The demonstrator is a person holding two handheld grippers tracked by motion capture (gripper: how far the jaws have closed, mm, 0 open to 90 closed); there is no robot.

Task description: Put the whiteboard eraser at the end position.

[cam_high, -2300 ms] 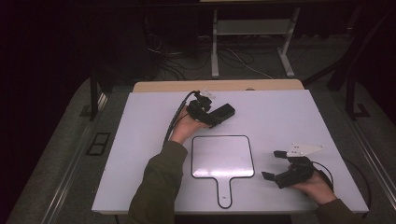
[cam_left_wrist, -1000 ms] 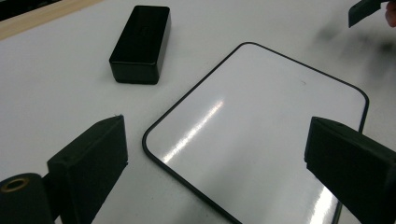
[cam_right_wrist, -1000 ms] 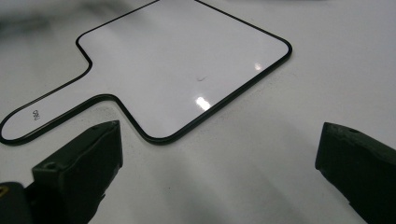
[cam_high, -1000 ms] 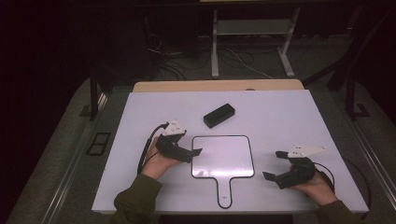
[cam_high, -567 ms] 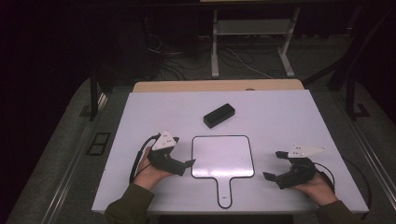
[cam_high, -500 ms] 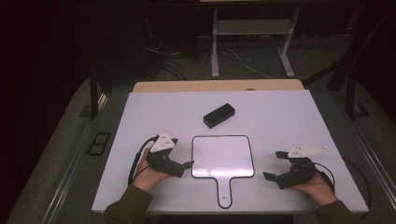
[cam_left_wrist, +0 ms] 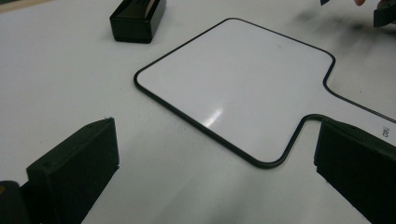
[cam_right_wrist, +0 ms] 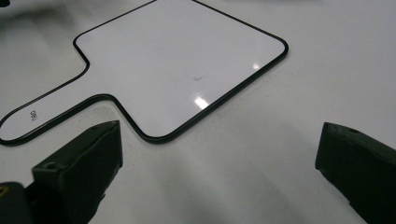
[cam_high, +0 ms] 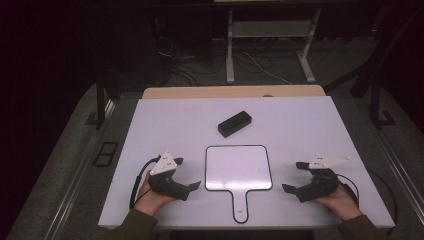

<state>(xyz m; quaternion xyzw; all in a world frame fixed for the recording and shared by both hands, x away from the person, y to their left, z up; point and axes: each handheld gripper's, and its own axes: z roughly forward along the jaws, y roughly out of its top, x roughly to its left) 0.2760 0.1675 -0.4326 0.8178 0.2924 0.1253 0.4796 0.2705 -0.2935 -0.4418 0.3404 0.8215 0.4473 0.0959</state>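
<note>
A white paddle-shaped board [cam_high: 239, 167] with a thin black rim lies flat at the table's front middle, its handle pointing toward me. Behind it rests a black block [cam_high: 234, 123]. My left gripper [cam_high: 187, 173] sits low on the table just left of the board. Its jaws have just been opening and stand open with nothing between them. The left gripper view shows the board [cam_left_wrist: 233, 74] and the block [cam_left_wrist: 137, 18] beyond the gripper [cam_left_wrist: 217, 140]. My right gripper [cam_high: 292, 176] rests open and empty right of the board. The right gripper view looks past this gripper [cam_right_wrist: 219, 140] at the board's corner [cam_right_wrist: 182, 51].
The white table [cam_high: 175, 120] has bare surface on both sides of the board and behind the block. Its front edge runs just below the board's handle. Dark floor, cables and a white stand lie beyond the far edge.
My left hand has drawn back from the black block, left lying at the back, and settled lower beside the board's left edge. The right hand has stayed put.
</note>
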